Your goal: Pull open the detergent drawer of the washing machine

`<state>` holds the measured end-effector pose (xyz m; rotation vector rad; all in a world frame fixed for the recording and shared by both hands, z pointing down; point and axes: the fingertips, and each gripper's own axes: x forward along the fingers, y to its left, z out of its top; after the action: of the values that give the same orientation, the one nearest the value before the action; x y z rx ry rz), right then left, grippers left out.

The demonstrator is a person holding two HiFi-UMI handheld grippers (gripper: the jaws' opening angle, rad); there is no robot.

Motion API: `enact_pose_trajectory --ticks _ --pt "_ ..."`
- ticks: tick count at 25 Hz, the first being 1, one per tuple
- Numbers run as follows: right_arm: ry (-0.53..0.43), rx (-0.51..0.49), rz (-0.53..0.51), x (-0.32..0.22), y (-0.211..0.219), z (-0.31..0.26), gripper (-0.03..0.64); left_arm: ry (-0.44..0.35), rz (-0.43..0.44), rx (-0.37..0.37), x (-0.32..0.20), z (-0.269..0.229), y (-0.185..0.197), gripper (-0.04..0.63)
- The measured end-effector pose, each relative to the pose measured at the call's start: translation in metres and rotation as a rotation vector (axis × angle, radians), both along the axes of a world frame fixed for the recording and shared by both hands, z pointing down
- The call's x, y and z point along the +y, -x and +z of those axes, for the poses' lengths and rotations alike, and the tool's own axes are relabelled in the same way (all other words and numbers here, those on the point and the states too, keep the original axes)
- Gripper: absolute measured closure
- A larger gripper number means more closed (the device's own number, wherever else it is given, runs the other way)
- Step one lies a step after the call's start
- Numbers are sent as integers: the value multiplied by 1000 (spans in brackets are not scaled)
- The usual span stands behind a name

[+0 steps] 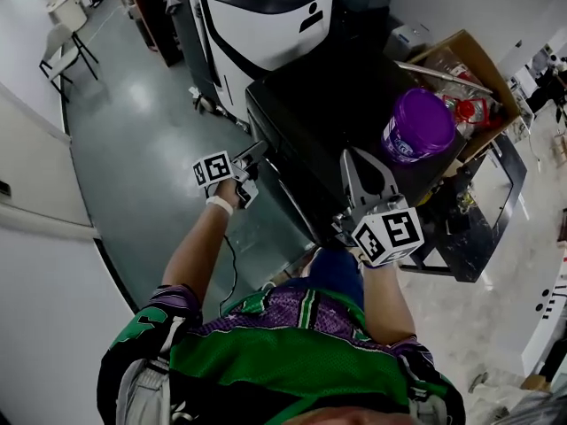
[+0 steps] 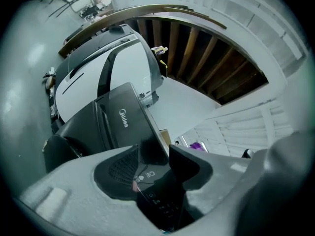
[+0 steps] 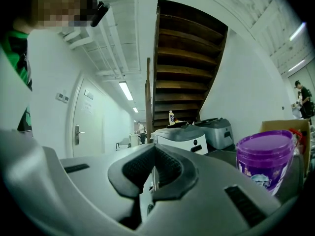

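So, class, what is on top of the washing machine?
A lidded purple tub stands on the washing machine; its contents are hidden, and the right gripper covers part of the top.

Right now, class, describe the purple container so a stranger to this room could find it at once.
Find the black washing machine in the middle of the head view. On its top, beside the open cardboard box, stands the purple tub. It alone is round and bright purple; its neighbours are black or brown.
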<state>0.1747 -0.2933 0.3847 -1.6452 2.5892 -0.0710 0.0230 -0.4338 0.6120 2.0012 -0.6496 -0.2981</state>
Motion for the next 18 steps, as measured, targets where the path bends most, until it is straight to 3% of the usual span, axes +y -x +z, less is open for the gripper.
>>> enact_pose_trajectory --ticks 7,12,18 --pt "16 7 25 -7 -19 8 617 135 -52 120 -36 47 -4 385" --pt "29 4 39 -10 -30 13 617 190 -62 178 -48 65 -9 377" --pt "41 -2 38 -15 -34 19 617 244 -44 313 -54 74 -17 336"
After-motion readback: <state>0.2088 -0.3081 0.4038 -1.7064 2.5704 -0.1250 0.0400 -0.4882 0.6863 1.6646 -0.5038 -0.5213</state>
